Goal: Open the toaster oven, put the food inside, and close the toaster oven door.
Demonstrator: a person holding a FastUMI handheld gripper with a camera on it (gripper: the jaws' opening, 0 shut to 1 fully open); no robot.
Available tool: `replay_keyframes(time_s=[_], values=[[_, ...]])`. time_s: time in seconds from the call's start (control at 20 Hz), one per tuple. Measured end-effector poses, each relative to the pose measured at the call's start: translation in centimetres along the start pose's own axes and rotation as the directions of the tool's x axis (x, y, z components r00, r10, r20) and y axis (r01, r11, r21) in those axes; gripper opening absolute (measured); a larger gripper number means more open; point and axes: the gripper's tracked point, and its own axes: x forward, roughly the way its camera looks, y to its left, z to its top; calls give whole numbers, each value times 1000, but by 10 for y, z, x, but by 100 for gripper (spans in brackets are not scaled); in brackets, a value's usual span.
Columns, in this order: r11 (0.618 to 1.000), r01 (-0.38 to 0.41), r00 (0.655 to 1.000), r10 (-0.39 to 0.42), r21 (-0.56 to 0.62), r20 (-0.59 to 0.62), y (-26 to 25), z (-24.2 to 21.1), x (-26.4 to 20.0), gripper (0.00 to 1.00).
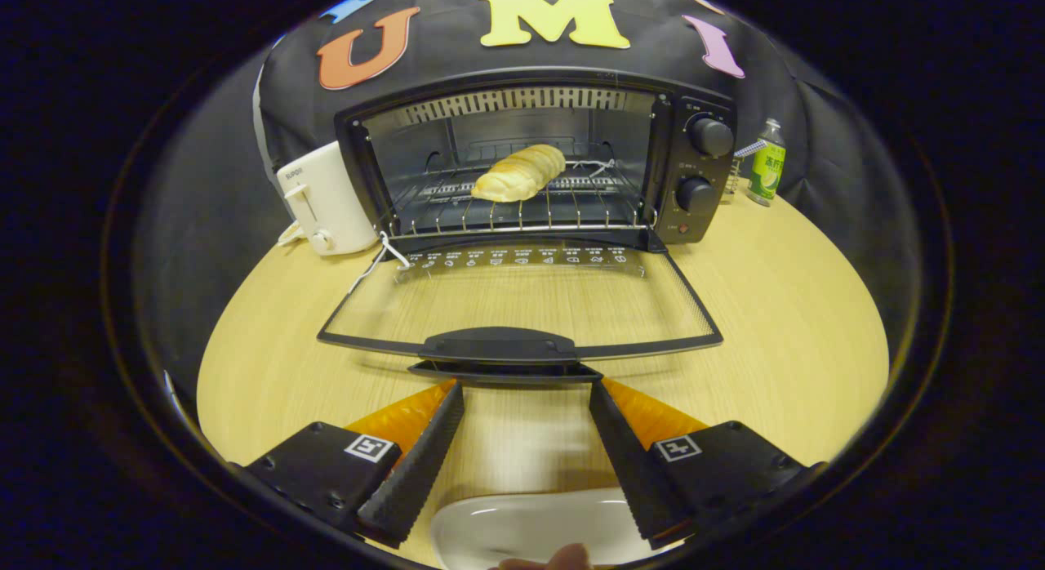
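Note:
The black toaster oven point(702, 178) stands at the back of the wooden table with its glass door point(522, 305) folded down flat toward me. A golden bread roll point(519, 173) lies on the wire rack point(506, 207) inside. The door's black handle point(504, 345) sits just ahead of my fingertips. My gripper point(526, 384) is open, its two fingers spread to either side of the handle's width and holding nothing. Below the fingers lies a white plate point(531, 529), with a fingertip of a person's hand point(555, 560) at its near rim.
A white pop-up toaster point(322, 198) stands left of the oven, its cord trailing by the door hinge. A green bottle point(766, 163) stands right of the oven at the back. Bare wooden tabletop point(784, 325) spreads on both sides of the open door.

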Motion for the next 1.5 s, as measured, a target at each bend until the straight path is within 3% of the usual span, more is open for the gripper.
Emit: replay_keyframes(time_s=[0.4,0.65,0.75,1.2,1.5], values=[[1000,-16,974,18,-13,224,4,76,-34,100],[997,51,934,-26,-62,356,4,127,-55,100],[997,44,917,-15,-64,398,7,138,-71,100],[998,50,831,-24,-31,556,-10,173,-201,100],[993,116,740,-79,-12,668,-26,181,-306,100]])
